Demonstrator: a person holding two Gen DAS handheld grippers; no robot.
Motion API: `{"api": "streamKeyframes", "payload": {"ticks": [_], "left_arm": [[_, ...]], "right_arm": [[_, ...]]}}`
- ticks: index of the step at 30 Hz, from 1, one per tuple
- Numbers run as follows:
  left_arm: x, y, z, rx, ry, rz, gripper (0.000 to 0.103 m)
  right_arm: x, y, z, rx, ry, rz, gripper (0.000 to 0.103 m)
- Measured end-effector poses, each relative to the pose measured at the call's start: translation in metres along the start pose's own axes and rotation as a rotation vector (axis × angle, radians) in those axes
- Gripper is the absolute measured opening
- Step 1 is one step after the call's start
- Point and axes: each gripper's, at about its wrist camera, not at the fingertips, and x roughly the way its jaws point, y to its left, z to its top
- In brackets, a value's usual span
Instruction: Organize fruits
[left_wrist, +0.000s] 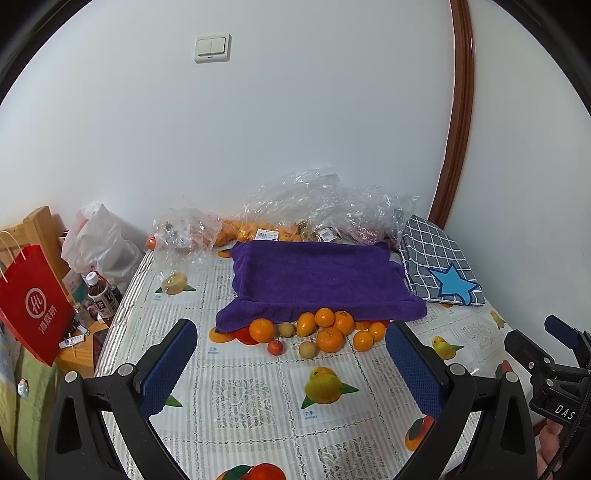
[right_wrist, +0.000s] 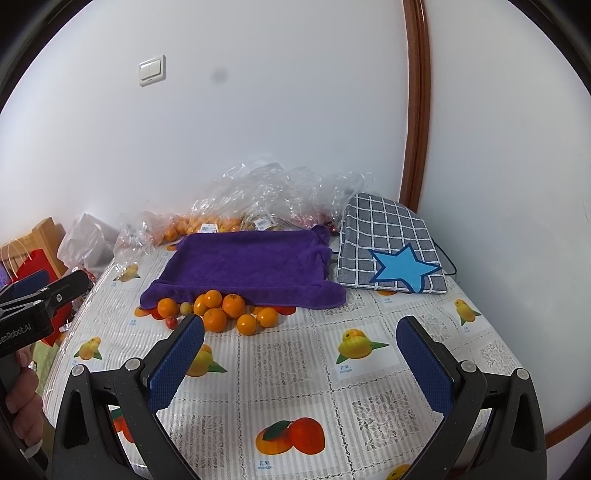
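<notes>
Table (left_wrist: 258, 406), towel (left_wrist: 317, 273), oranges (left_wrist: 328, 338), bags (left_wrist: 317, 206)

Red paper bag (left_wrist: 35, 301) and brown bottle (left_wrist: 100, 299) left of table; light switch (left_wrist: 212, 48) on wall.

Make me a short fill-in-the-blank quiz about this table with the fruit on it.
1. The loose oranges lie along the near edge of the ____ towel.
2. The checked cushion carries a blue ____.
3. Both the left hand-held gripper and the right hand-held gripper are ____.

Answers: purple; star; open
</notes>
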Motion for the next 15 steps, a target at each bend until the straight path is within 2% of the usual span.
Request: {"api": "streamKeyframes", "payload": {"ticks": [15], "left_arm": [[0.0005, 0.0039, 0.0006, -0.004, -0.001, -0.003, 0.103]], "right_arm": [[0.0012, 0.0047, -0.0023, -0.027, -0.004, -0.006, 0.103]]}}
